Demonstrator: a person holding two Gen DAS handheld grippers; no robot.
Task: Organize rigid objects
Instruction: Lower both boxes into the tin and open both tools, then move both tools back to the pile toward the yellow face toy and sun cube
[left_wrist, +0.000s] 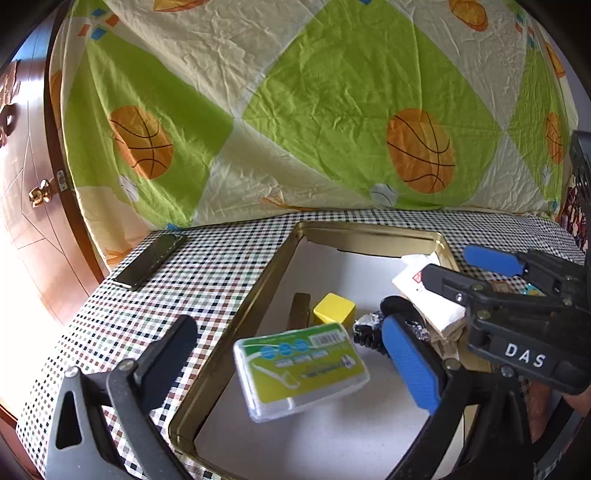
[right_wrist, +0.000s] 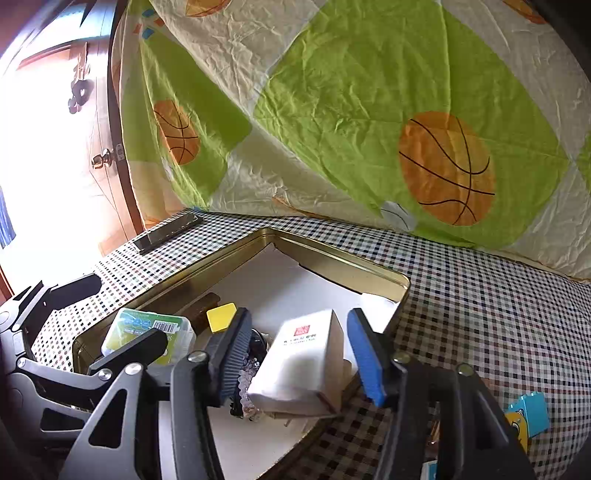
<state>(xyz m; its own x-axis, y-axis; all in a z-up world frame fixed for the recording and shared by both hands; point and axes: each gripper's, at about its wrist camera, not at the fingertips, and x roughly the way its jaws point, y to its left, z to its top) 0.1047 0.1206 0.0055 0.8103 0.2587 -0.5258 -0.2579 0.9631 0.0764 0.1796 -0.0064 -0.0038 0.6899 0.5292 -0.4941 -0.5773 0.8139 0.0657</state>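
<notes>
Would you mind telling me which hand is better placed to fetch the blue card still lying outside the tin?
Probably right. The blue card lies on the checked cloth beside the right gripper, whereas the left gripper hangs over the tin, farther away.

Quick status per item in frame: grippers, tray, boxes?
left hand-held gripper: open, green floss box between its fingers, no pad contact visible
right hand-held gripper: open, astride white box, pads apart from it
gold tray: uncovered, on checked cloth
green floss box: closed, tilted, inside tray
white box: closed, leaning over tray's near-right edge
yellow cube: resting in tray
phone: screen dark, flat on cloth, outside tray
</notes>
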